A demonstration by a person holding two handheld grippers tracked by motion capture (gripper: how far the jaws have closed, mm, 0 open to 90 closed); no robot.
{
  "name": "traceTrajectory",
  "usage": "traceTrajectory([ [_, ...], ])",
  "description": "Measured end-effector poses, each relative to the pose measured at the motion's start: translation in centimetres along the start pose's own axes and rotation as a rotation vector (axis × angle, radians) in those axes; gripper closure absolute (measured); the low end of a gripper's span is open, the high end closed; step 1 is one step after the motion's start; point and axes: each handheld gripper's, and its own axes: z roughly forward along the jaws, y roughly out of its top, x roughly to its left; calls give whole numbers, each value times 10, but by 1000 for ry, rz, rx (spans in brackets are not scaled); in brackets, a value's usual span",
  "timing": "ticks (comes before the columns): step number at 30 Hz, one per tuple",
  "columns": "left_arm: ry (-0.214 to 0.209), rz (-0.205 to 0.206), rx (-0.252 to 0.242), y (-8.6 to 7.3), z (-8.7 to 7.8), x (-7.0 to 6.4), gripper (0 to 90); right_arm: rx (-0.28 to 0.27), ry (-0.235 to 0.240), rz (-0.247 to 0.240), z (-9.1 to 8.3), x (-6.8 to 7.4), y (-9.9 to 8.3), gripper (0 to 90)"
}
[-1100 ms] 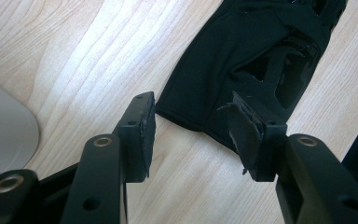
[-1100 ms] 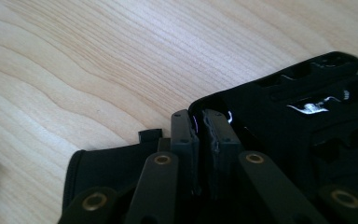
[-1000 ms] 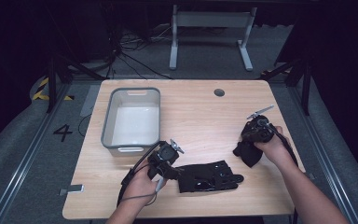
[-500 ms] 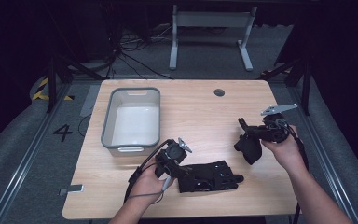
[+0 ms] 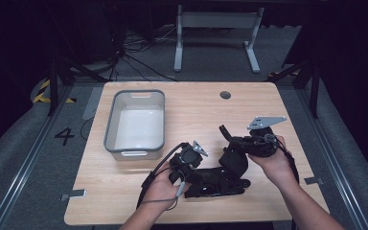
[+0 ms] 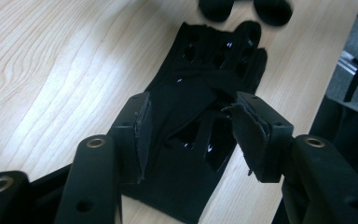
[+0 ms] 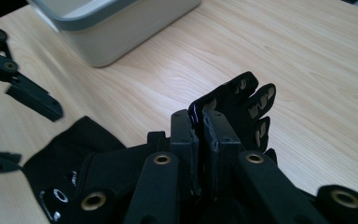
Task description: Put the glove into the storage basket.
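My right gripper [image 5: 230, 136] now carried inward from bench [image 5: 278, 103] edge, jaws clamped on 1 black glove [image 5: 235, 160], fingers raised. My left gripper [image 6: 191, 123] jaws wide apart, hovering over second glove [image 6: 205, 79], flat on bench, nothing gripped. Grey tub [image 5: 136, 122] nearby. Pairing gloves looks close.

left claw [image 5: 199, 167] on flat glove [image 5: 218, 178] | right claw [image 5: 227, 139] (raised) lifting second glove [image 5: 235, 160]

**Materials and finish**

Gloves: my right gripper [image 7: 199, 140] pinches one black glove [image 7: 242, 105], matt cloth with punched holes. Table [image 5: 139, 201]: pale smooth wood grain. Bin [image 5: 135, 120] beside glove: matt grey plastic. My jaw pads: rough, frayed.
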Motion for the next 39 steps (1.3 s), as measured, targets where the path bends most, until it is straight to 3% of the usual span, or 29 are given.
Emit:
traceTrajectory([
  [8, -27, -23, -17, 2, 0, 1, 460, 3, 50, -42, 17, 25, 6, 829],
  [11, -34, -28, -21, 2, -1, 1, 455, 12, 47, -68, 24, 33, 8, 829],
  [22, -38, -28, 7, 0, 5, 2, 460, 15, 70, -87, 34, 46, 10, 827],
  [27, -10, -14, 34, -1, 7, 3, 599, 9, 76, -86, 35, 48, 9, 824],
  [32, 39, 12, 51, -1, 6, 0, 815, 7, 93, -73, 35, 47, 7, 822],
  [39, 66, 9, 60, -1, 5, 0, 849, 2, 97, -70, 35, 49, 8, 822],
])
